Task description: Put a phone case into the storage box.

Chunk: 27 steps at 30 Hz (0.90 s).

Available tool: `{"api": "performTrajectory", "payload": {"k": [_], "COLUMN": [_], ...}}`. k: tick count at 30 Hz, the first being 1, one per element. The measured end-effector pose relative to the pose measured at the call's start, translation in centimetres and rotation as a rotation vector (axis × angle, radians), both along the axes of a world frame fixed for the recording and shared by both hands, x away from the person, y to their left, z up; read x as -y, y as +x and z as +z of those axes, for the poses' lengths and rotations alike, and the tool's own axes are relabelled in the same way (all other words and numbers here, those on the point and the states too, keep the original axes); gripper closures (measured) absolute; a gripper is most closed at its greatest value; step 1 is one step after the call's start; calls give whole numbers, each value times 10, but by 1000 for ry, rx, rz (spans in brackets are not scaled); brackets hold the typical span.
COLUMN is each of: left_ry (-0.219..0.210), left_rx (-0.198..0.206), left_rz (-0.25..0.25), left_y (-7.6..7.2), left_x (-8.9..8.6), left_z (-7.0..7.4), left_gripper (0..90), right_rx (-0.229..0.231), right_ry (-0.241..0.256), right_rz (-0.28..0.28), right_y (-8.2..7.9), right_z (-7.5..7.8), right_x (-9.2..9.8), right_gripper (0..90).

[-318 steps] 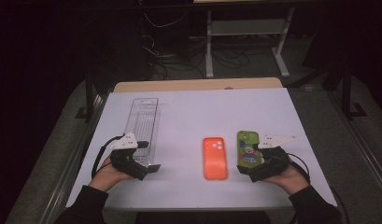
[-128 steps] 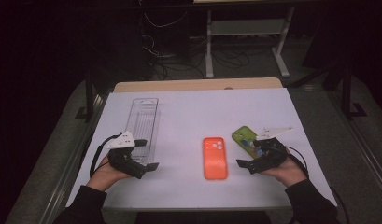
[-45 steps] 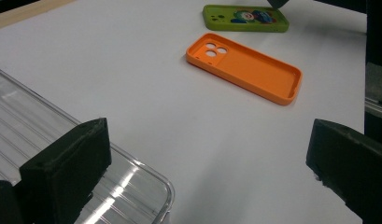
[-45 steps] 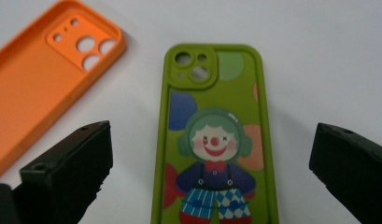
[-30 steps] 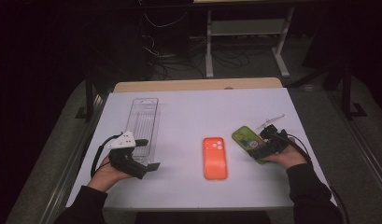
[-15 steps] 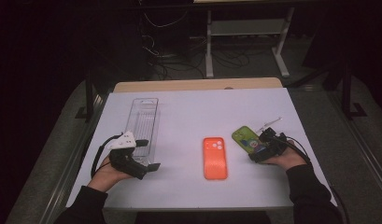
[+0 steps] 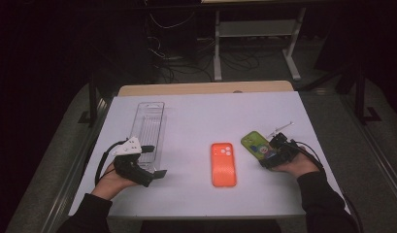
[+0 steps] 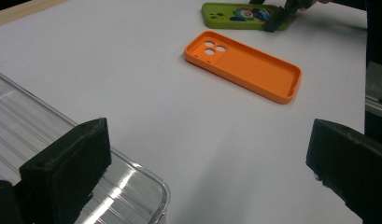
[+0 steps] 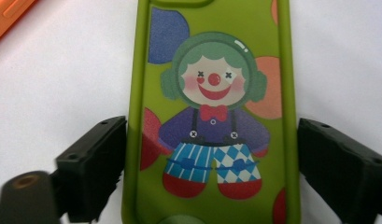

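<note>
A green case (image 9: 212,116) lies flat at the right of the white tabletop (image 7: 201,116). The right gripper (image 9: 212,158) straddles it, jaws open on either long edge, not yet pinching; the case runs straight ahead. The left gripper (image 7: 138,165) rests open, holding nothing, by a clear tray (image 7: 148,126).

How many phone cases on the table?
2. The orange phone case lies near the table's middle, open side up. The green phone case lies to its right, between the jaws of the right gripper. None seems hidden.
</note>
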<state>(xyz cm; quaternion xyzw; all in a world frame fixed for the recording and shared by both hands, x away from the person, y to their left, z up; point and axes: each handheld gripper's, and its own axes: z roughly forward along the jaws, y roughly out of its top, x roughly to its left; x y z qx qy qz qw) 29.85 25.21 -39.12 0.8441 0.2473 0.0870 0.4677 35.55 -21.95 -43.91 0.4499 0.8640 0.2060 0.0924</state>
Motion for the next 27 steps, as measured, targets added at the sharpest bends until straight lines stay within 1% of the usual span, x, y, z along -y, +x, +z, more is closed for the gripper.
{"api": "performTrajectory", "payload": {"k": [3, 5, 6, 8, 9, 18, 21, 22, 23, 24, 25, 27], "left_ry": [-4, 2, 2, 3, 12, 10, 25, 29, 29, 18, 4, -7], "left_rx": [0, 6, 6, 1, 2, -6, 1, 0, 0, -3, -3, -3], "left_rz": [3, -4, -4, -5, -9, -6, -20, -27, -27, -25, -20, -22], "left_y": [0, 0, 0, 0, 0, 3, 3, 4, 4, 5, 5, 8], "left_x": [1, 1, 1, 1, 2, 3, 5, 7, 7, 8, 9, 9], "left_z": [-1, 0, 0, 0, 0, 0, 1, 3, 3, 3, 4, 7], "left_gripper": [0, 0, 0, 0, 0, 0, 0, 0, 0, 0, 0, 0], "right_rx": [0, 16, 15, 20, 29, 28, 28, 39, 31, 31, 47, 43], "right_ry": [9, 3, 10, 8, 22, 42, 54, 44, 57, 57, 72, 68], "right_rz": [1, -6, -11, -12, -17, -24, -25, -32, -34, -34, -30, -23], "right_y": [-1, -3, -4, -5, -6, -6, -5, -4, -4, -4, -3, -2], "right_z": [0, 0, 0, 0, -1, -1, 0, 2, 3, 3, 5, 7], "right_x": [0, -1, -1, 0, 0, 2, 5, 7, 8, 8, 10, 11], "right_gripper": [123, 141, 143, 145, 148, 154, 154, 154, 154, 154, 154, 154]}}
